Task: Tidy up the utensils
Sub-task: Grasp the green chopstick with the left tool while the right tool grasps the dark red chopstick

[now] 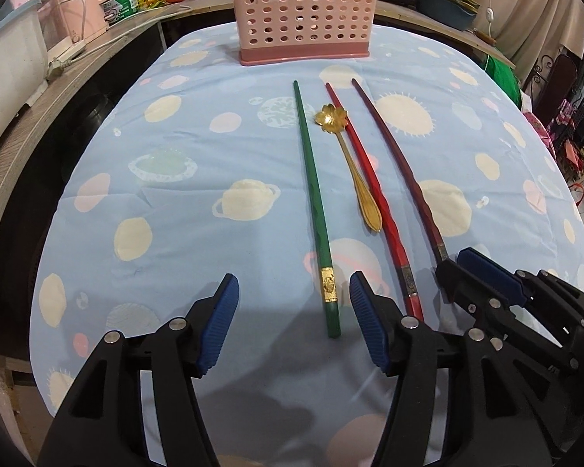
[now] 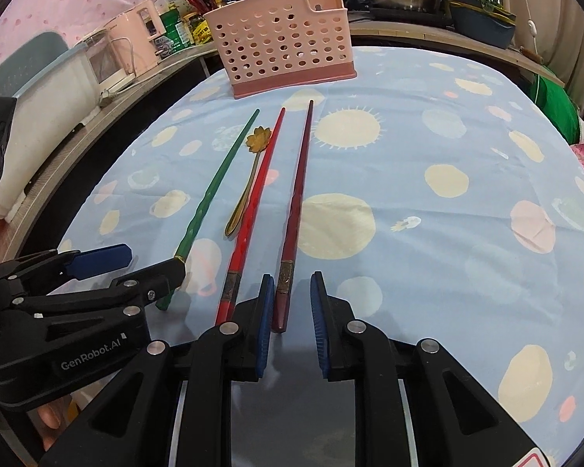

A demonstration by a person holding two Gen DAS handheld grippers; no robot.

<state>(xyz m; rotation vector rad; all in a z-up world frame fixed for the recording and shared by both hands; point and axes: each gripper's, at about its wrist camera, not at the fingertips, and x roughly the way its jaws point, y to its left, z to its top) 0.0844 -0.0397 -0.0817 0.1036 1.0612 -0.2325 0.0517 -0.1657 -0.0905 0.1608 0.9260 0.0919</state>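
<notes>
— Starting at the left: what's the left gripper doing?

— Its jaws are spread, pads clear of everything, with the thick end of the green chopstick lying between them on the cloth.

— And further right?

— Just past its right finger lie the gold spoon and the red chopstick. Beyond those, the right gripper has its jaws narrowed around the butt of the dark red chopstick; whether the pads actually press on it, I can't quite tell.

— The holder?

— Straight ahead of both grippers, the pink holder stands well beyond the chopstick tips.
</notes>
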